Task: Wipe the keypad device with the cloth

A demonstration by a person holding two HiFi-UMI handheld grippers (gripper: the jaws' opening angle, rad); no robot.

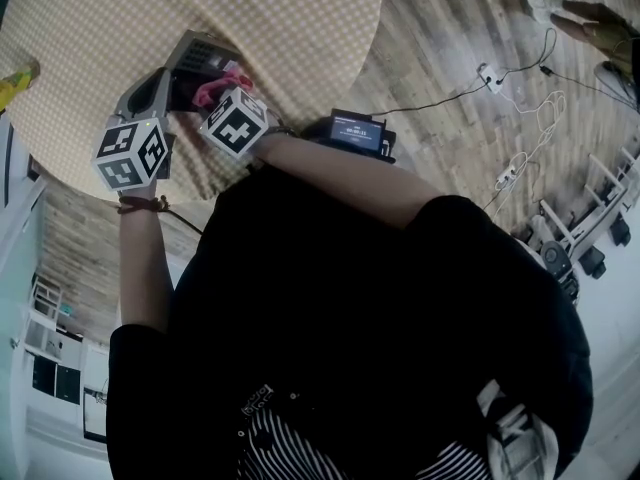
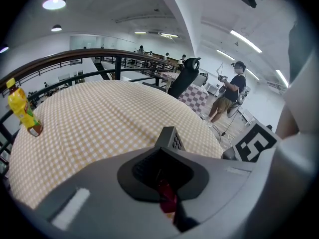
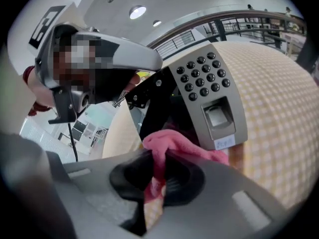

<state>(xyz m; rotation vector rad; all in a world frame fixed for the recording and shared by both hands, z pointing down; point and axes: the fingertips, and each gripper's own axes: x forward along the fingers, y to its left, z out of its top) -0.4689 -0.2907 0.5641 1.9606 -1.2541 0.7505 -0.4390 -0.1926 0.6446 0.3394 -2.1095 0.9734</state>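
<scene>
The grey keypad device is held tilted up above the checked round table, its buttons and fingerprint window facing my right gripper. My left gripper is shut on the device's edge; one perforated corner of the device sticks out past its jaws. My right gripper is shut on a pink cloth, which is bunched against the device's lower end. In the head view both grippers meet at the device, the left gripper beside the right gripper and the cloth.
A yellow bottle stands near the table's far left edge. A black screen unit sits at the person's front. Power strips and cables lie on the wooden floor. Another person and a black chair stand beyond the table.
</scene>
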